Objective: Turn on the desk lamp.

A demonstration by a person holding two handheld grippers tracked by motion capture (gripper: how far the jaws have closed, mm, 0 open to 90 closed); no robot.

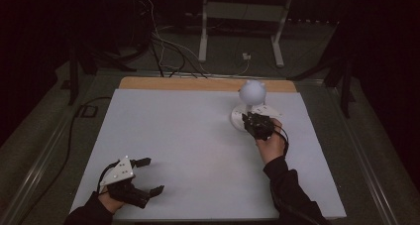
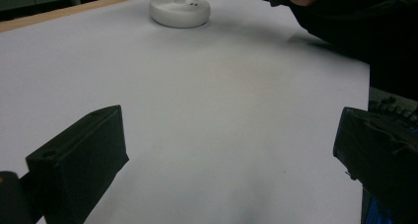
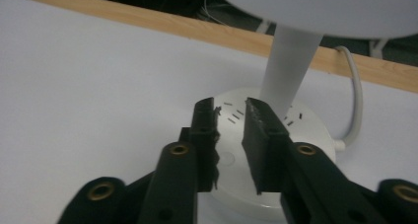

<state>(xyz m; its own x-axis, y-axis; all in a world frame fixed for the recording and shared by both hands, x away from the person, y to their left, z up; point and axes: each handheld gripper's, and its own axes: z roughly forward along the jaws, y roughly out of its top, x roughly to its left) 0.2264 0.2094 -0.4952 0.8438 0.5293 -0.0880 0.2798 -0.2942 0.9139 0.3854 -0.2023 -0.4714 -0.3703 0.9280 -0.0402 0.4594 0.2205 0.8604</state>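
Observation:
A white desk lamp with a round head (image 1: 252,91) stands on its round base (image 1: 239,120) at the far right of the white table top (image 1: 188,145). My right gripper (image 1: 253,122) hovers just over that base (image 3: 305,130), in front of the stem (image 3: 291,61). Its jaws stand close together with a narrow gap (image 3: 230,105) and nothing between them; small marks and a round button show on the base beneath. My left gripper (image 1: 152,175) rests near the front left edge, jaws wide open (image 2: 231,130) and empty, pointing across the table toward the lamp base (image 2: 180,9).
The lamp's white cable (image 3: 352,95) runs off the back over the table's wooden far edge (image 1: 198,84). Behind the table, white stand legs (image 1: 203,36) and loose cables (image 1: 163,46) lie on the dark floor.

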